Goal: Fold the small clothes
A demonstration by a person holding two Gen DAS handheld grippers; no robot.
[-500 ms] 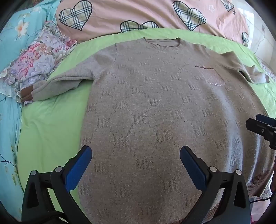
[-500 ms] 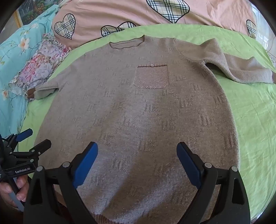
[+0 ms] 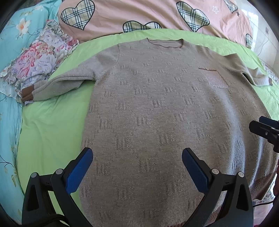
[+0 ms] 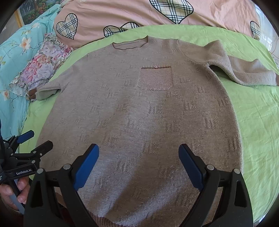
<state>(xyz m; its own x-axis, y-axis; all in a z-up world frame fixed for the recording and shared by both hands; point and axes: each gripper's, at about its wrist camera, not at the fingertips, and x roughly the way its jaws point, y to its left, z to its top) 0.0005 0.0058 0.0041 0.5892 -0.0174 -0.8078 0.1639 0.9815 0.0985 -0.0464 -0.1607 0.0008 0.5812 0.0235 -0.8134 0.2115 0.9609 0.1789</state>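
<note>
A beige-grey knit sweater (image 3: 157, 108) lies flat, front up, on a green sheet (image 3: 48, 132), collar away from me. It also fills the right wrist view (image 4: 136, 118), with its chest pocket (image 4: 155, 78) showing. The left sleeve (image 3: 61, 85) and the right sleeve (image 4: 244, 71) are spread outward. My left gripper (image 3: 137, 162) is open and empty above the lower left part of the sweater. My right gripper (image 4: 138, 158) is open and empty above the lower middle. Each gripper shows at the edge of the other's view.
A folded floral cloth (image 3: 40, 64) lies at the left by the sleeve cuff. A pink quilt with plaid hearts (image 3: 157, 15) lies behind the collar. A turquoise flowered sheet (image 3: 8, 113) runs along the left side.
</note>
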